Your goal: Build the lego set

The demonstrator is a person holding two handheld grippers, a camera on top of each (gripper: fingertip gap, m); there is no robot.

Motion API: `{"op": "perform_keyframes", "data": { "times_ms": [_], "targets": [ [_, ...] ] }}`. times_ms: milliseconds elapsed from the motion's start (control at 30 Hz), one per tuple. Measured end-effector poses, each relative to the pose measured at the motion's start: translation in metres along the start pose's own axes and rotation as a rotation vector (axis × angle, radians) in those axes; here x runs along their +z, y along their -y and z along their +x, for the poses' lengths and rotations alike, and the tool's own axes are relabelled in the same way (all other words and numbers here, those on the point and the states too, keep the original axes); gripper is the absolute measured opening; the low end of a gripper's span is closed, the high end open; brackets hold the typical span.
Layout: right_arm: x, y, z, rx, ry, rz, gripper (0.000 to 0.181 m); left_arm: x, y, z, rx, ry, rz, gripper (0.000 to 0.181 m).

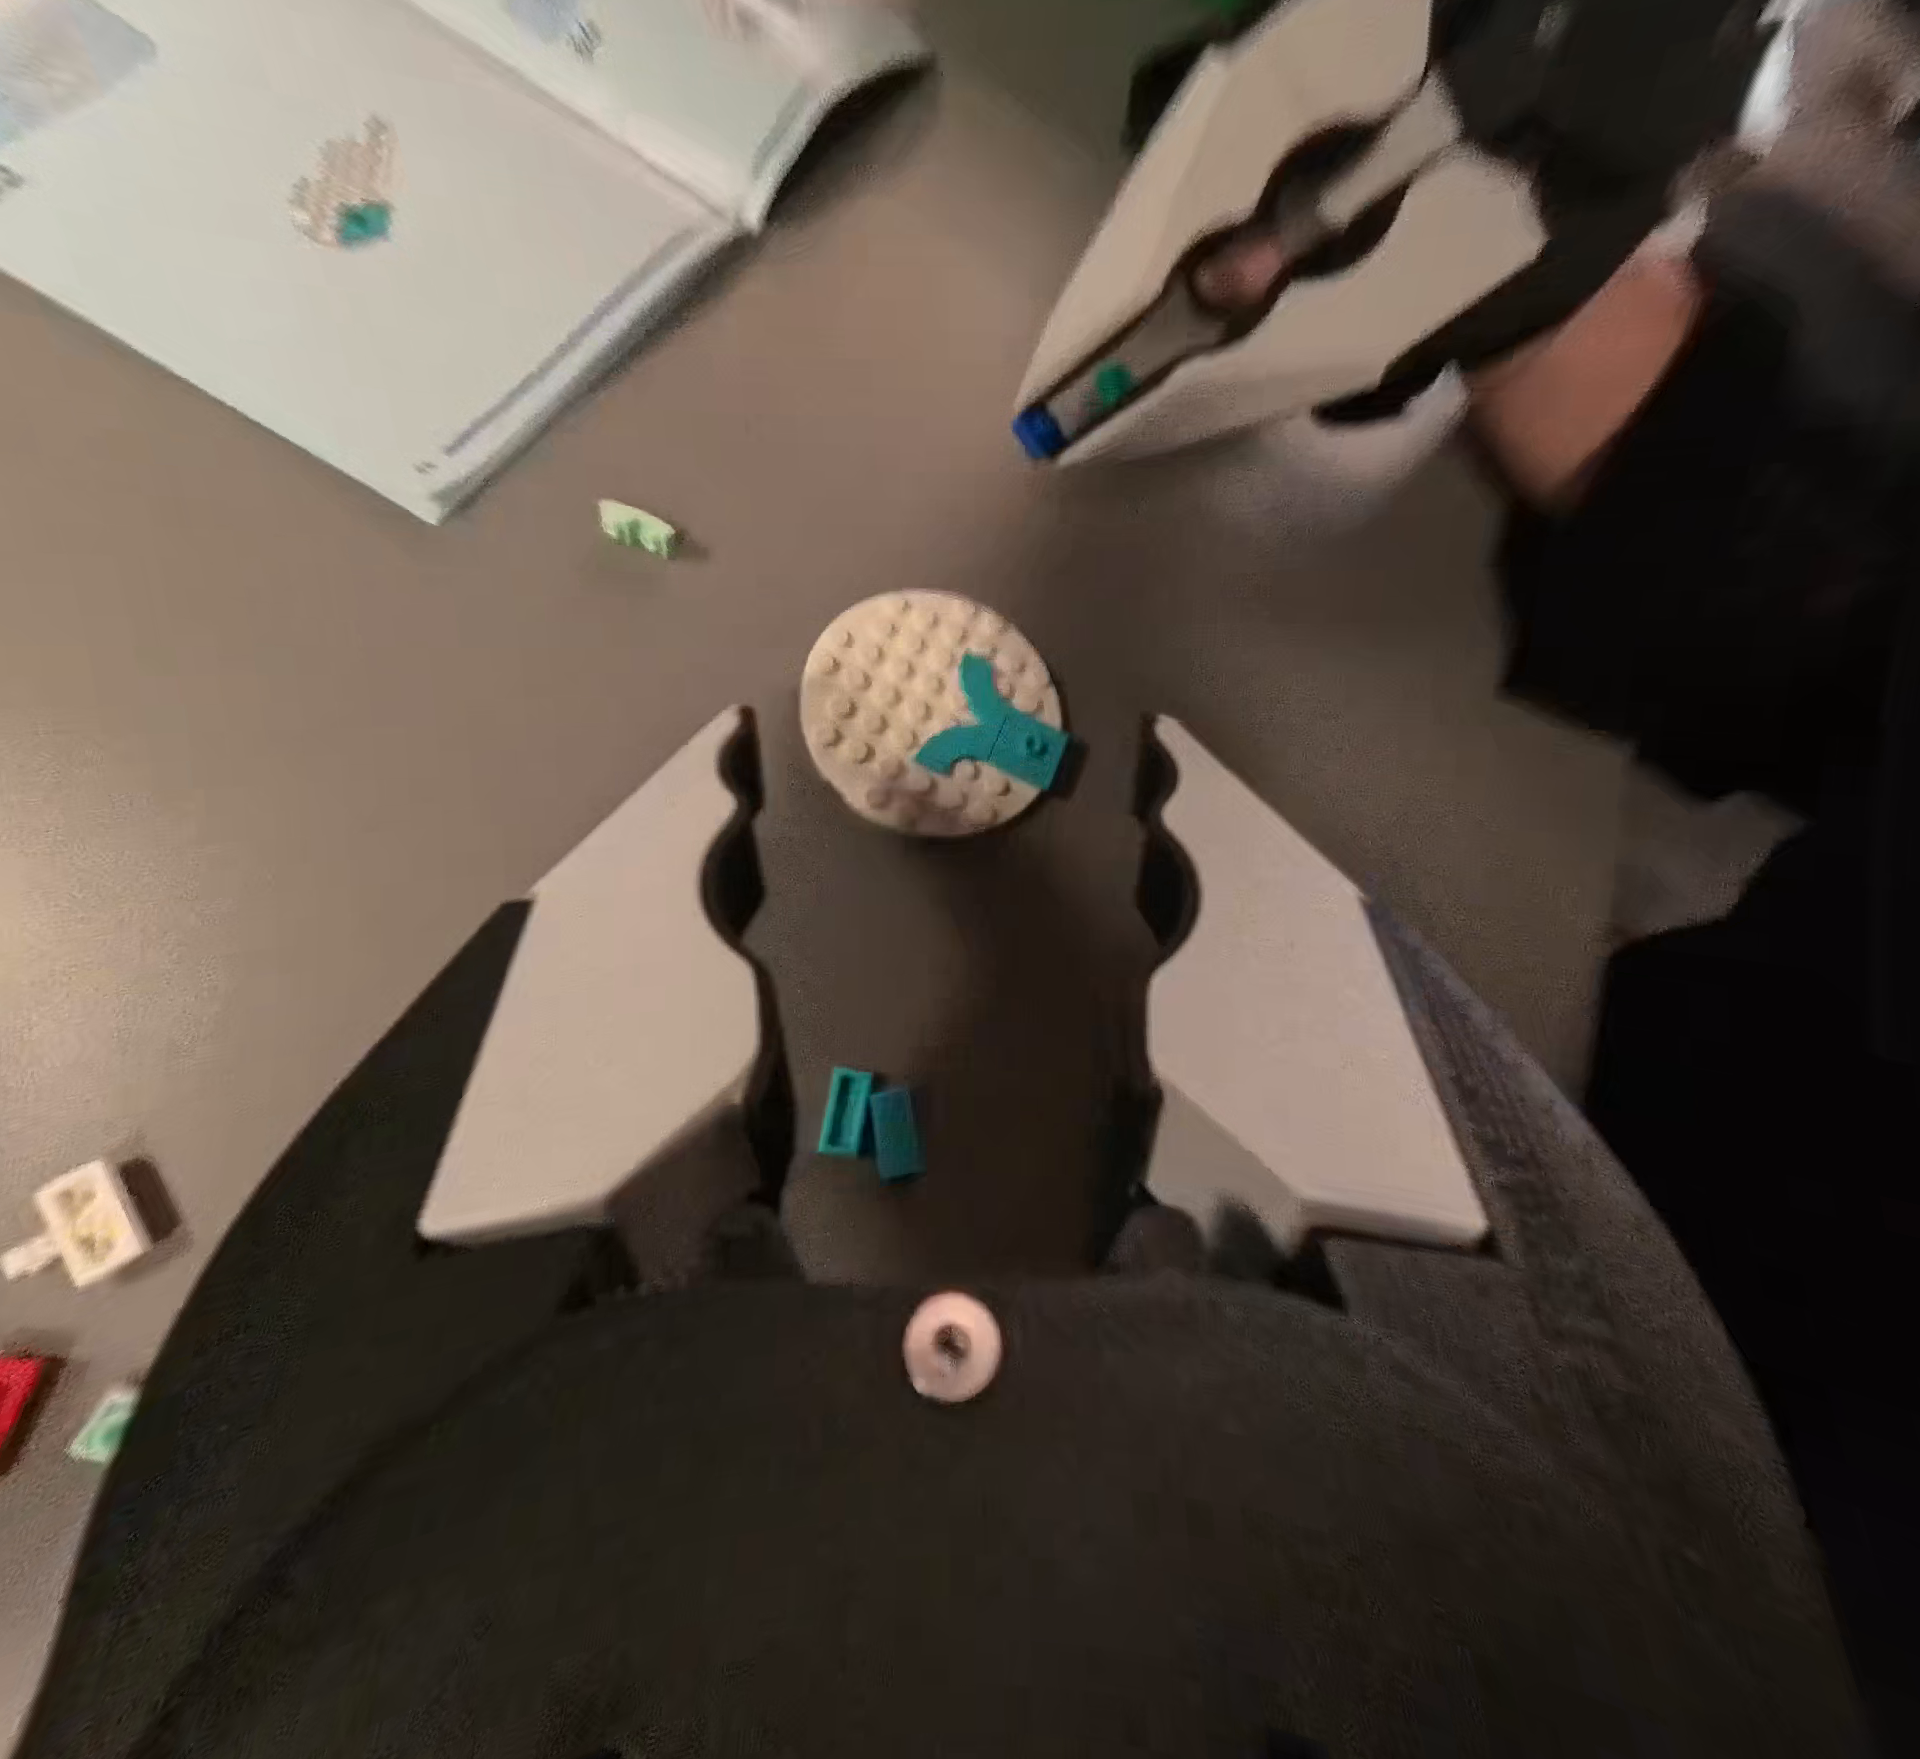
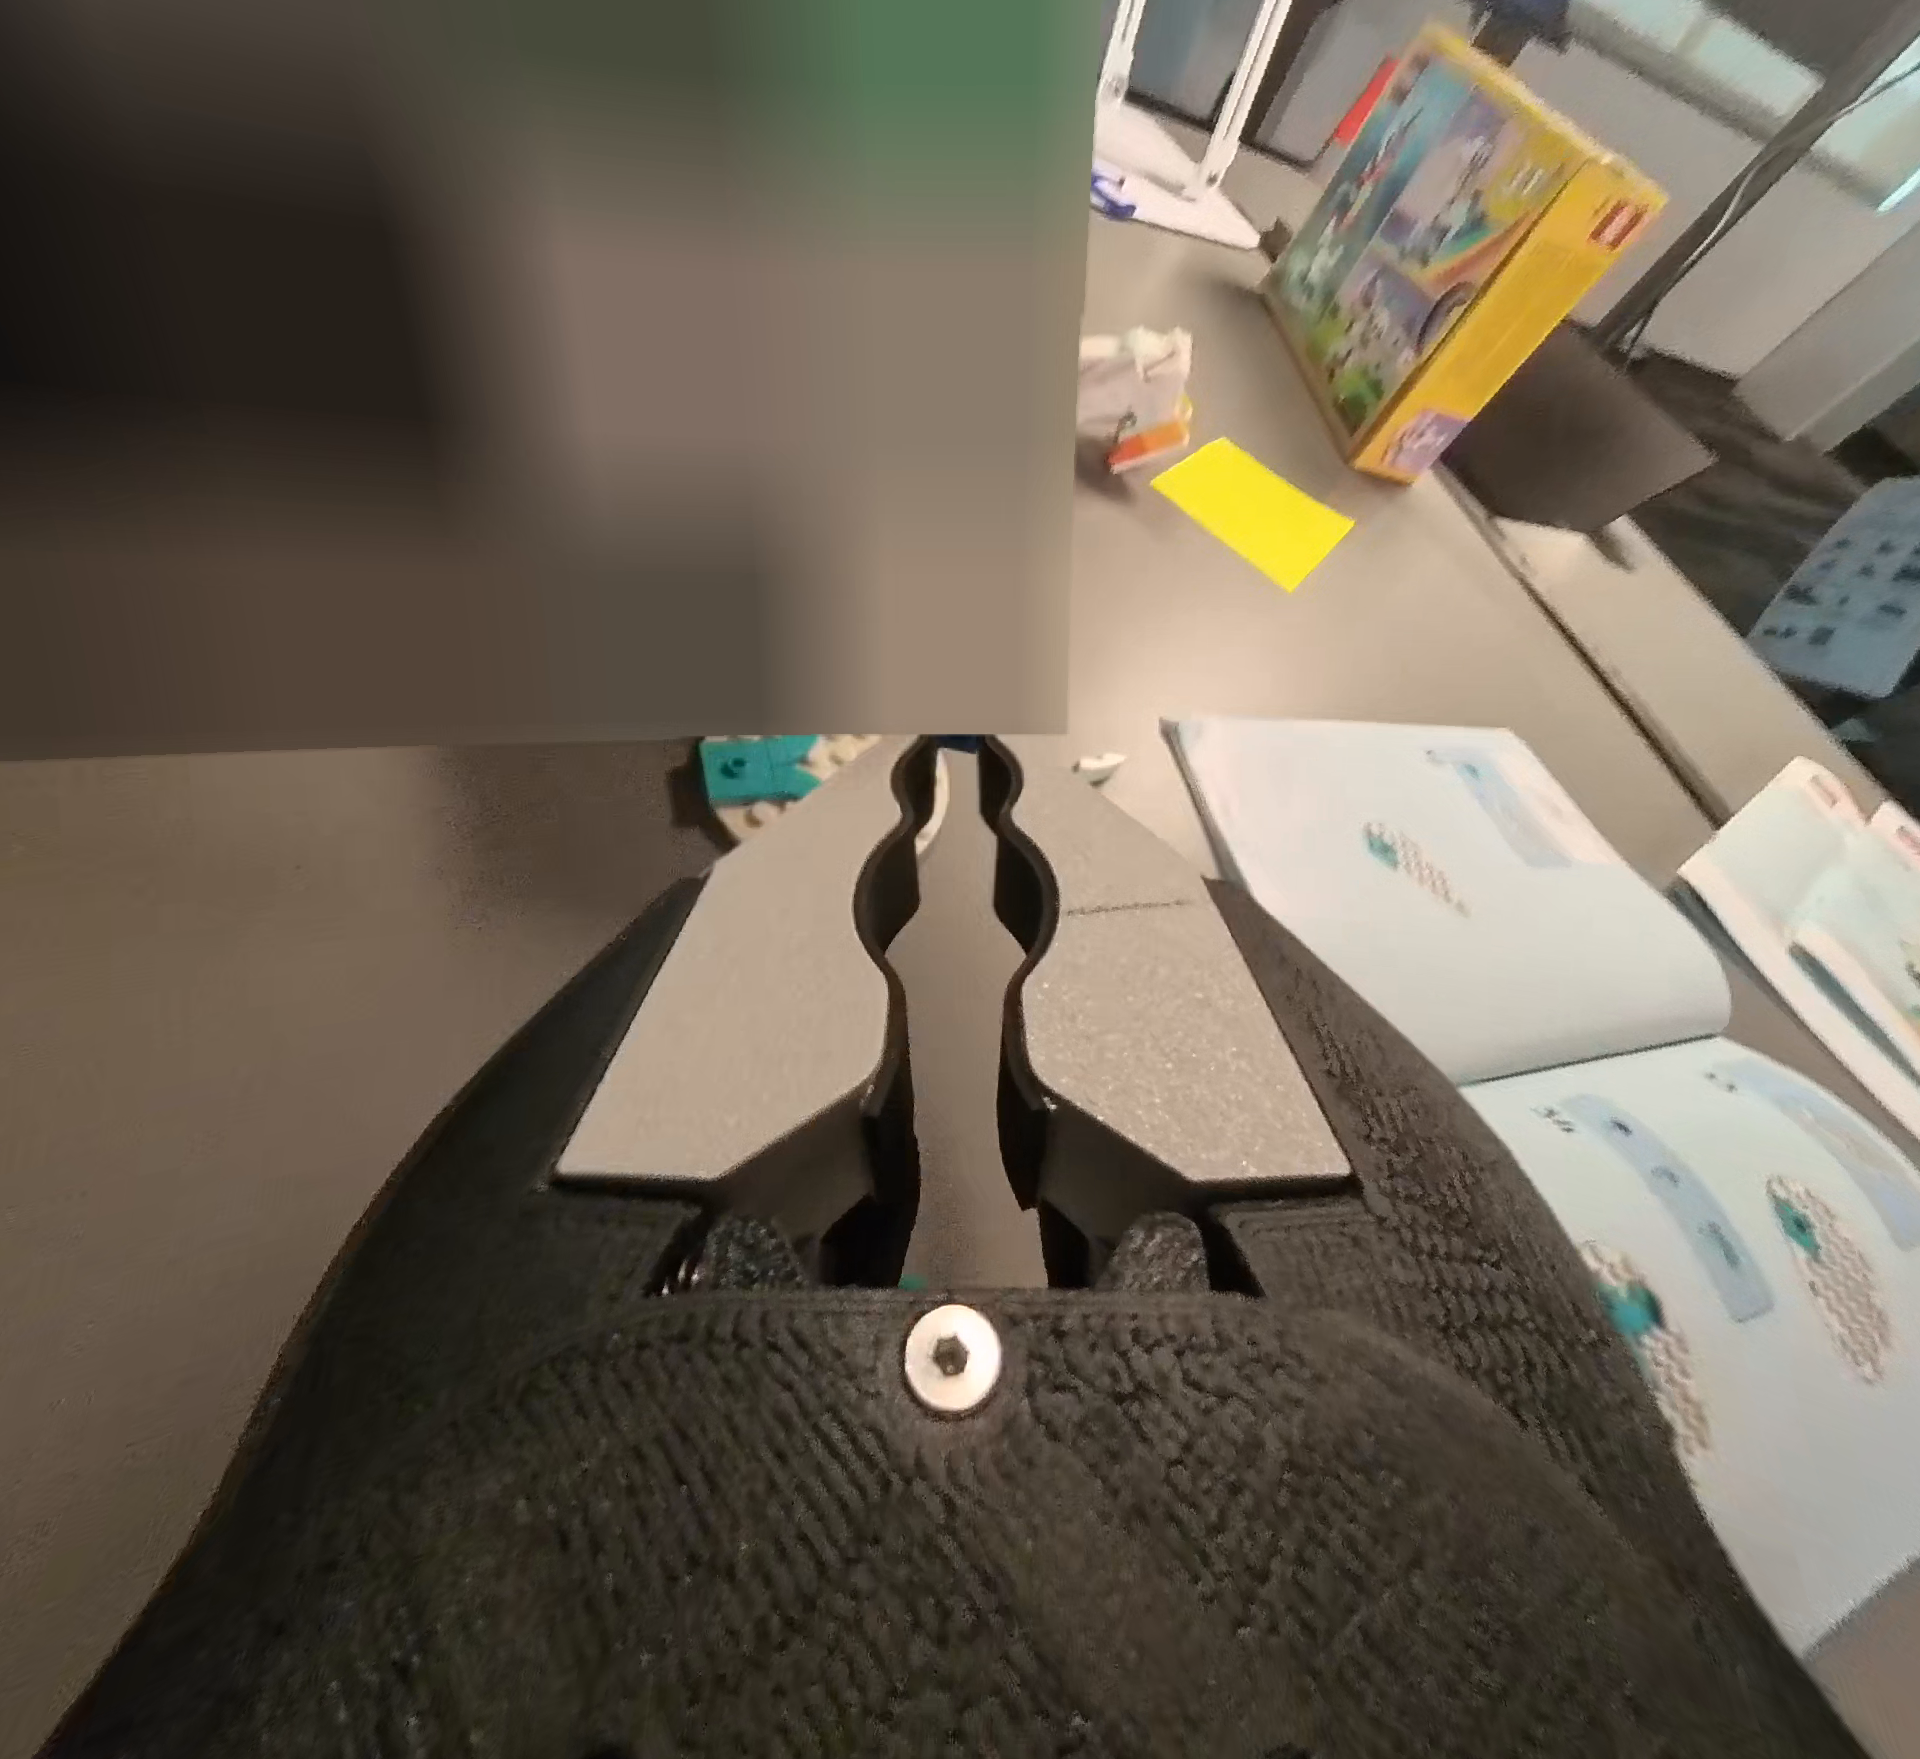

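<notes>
Pinching a small blue brick [image 1: 1037, 435] at its tips, your right gripper [image 1: 1049, 442] is hovering near the round white plate [image 1: 904, 722]; your left gripper [image 1: 945, 722] is gaping around it. Two teal bricks [image 1: 868, 1125] are lying between those fingers; one yellow set box [image 2: 1455, 255], its writing unread, is standing farther off.

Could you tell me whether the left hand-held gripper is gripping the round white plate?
No, the left hand-held gripper is open, the round white plate lying untouched at its tips.
</notes>
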State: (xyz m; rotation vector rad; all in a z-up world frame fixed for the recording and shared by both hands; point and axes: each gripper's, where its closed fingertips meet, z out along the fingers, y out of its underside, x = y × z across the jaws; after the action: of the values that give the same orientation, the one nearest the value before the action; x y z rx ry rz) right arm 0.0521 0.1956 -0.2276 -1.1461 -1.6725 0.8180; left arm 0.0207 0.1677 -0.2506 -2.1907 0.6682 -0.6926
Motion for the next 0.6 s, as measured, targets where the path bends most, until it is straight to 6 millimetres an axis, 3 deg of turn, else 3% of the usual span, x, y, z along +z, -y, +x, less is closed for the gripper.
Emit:
{"op": "perform_keyframes", "data": {
  "times_ms": [100,400,600],
  "targets": [
    [0.001,-0.008,-0.005,0.029,0.045,-0.020,0.005,0.016,-0.009,0.006,0.097,-0.035,-0.072,0.083],
    [0.000,-0.015,-0.012,0.050,0.100,-0.046,0.006,0.032,-0.018,0.005,0.403,-0.074,-0.132,0.073],
    [0.001,-0.017,-0.015,0.050,0.119,-0.057,0.006,0.035,-0.020,0.007,0.435,-0.120,-0.160,0.076]
  ]
}}
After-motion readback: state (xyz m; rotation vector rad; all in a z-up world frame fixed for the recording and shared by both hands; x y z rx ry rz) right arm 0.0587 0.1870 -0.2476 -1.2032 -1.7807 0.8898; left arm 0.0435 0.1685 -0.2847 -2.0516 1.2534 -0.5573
